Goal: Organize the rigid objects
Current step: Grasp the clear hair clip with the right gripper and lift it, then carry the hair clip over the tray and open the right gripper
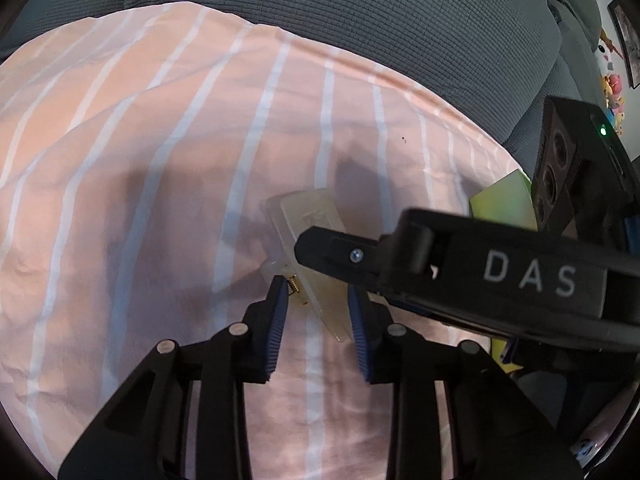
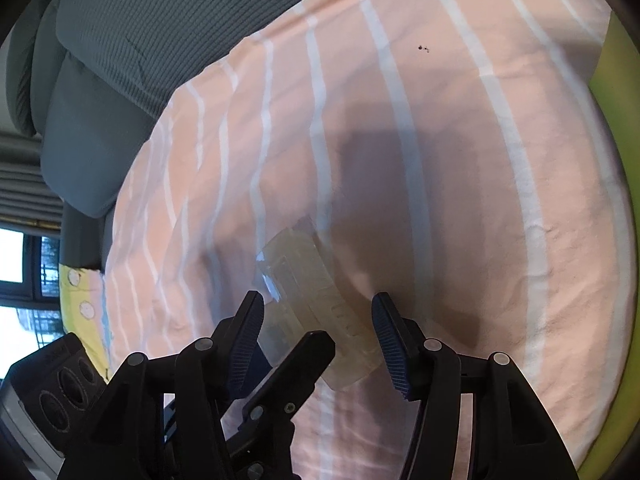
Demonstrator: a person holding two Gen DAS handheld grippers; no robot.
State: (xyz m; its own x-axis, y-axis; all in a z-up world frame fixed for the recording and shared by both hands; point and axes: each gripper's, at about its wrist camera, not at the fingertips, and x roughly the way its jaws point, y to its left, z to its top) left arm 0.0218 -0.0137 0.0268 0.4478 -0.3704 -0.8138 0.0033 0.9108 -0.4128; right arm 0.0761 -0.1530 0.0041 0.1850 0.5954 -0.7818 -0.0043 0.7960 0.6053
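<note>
**Both tools at clear case on striped sheet**

Surface: a peach sheet (image 1: 160, 184) with white stripes, wrinkled, soft underneath; looks like a bed or sofa seat, can't tell which. Grey ribbed cushion (image 1: 360, 12) runs along the far edge. Small dark speck (image 2: 423, 48) on the sheet, well apart from the work.

Task thing: a clear plastic case (image 1: 304, 224), translucent, long and flat, lying on the sheet near mid-frame. Small brass spring (image 1: 293, 282) shows at its near end.

Left tool (image 1: 318, 300): jaws apart, straddling the near end of the case. Left pad looks to touch it by the spring; can't tell whether the right pad does. Not clamped.

Right tool (image 2: 316, 312): jaws wide apart, either side of the case, neither pad touching. In the left view its body crosses over the case from the right.

Room: window (image 2: 16, 256) with daylight and grey curtain (image 2: 24, 176) at far left of the right view. Yellow-green fabric (image 2: 612, 120) along the sheet's right edge. Framed picture (image 1: 626, 40) and colourful toys (image 1: 612, 88) on the wall in the left view.
</note>
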